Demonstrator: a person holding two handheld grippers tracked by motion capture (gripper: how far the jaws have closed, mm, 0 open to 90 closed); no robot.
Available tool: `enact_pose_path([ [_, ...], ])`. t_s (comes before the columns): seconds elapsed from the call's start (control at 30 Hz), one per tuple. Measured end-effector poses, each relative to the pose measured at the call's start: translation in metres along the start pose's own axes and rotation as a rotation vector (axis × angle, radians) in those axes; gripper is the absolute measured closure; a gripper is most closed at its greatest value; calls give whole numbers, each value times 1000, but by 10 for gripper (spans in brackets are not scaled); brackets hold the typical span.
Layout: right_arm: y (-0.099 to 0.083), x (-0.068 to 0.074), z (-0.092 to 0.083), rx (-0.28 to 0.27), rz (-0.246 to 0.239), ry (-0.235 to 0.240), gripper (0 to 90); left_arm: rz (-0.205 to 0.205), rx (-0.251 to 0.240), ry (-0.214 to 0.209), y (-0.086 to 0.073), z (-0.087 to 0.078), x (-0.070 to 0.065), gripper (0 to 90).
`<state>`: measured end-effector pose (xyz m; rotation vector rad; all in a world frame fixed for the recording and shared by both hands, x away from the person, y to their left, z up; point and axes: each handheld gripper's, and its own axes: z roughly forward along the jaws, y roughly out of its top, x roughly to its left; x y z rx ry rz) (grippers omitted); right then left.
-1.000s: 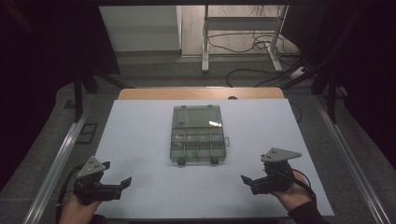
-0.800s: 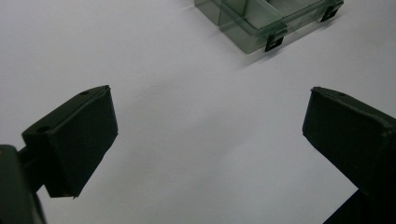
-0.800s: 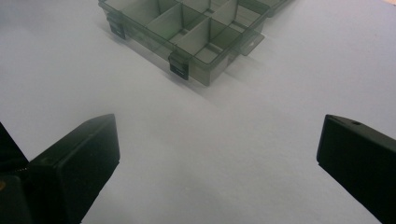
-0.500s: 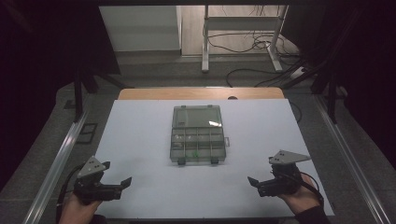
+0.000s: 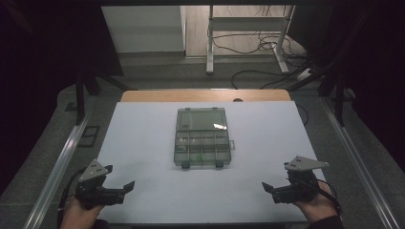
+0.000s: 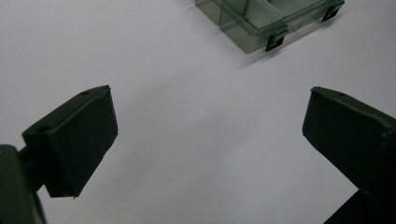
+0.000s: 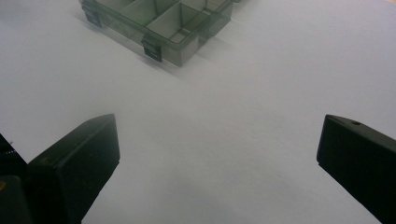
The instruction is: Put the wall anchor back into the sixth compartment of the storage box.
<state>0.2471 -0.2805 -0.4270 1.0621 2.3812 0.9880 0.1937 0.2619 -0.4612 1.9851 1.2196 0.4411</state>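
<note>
Smoky clear plastic organiser box (image 5: 201, 138) on the white counter (image 5: 143, 133)
Lid closed, compartments visible; left claw (image 5: 125, 187) and right claw (image 5: 268, 189) both gape apart.

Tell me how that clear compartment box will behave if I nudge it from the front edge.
The compartment box looks like thin rigid plastic, so probably stiff and light. It lies flat and low on the smooth white table, so it should slide rather than tip. Its open lid may flap.

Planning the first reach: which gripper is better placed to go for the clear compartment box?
Probably left, narrowly. The left gripper sits slightly nearer the box than the right gripper; both open, empty, aimed at its latched front.
</note>
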Motion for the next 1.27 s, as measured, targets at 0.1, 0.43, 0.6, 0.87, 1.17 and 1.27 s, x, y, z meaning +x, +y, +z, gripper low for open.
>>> enact_pose_path([
  [0.1,-3,-2,-3,5,3,-11,0,0,0,0,0,0,0,38],
  [0.43,-11,-9,-14,3,38,-35,0,-1,0,0,0,0,0,38],
  [0.6,-18,-12,-20,13,56,-52,0,-1,0,1,0,0,0,38],
  [0.87,-27,-18,-27,28,82,-86,0,-1,1,2,0,0,0,38],
  [1.17,-32,-22,-29,39,108,-106,0,-1,1,3,0,0,0,38],
  [1.27,-32,-22,-28,50,102,-108,0,3,4,3,1,1,-1,38],
])
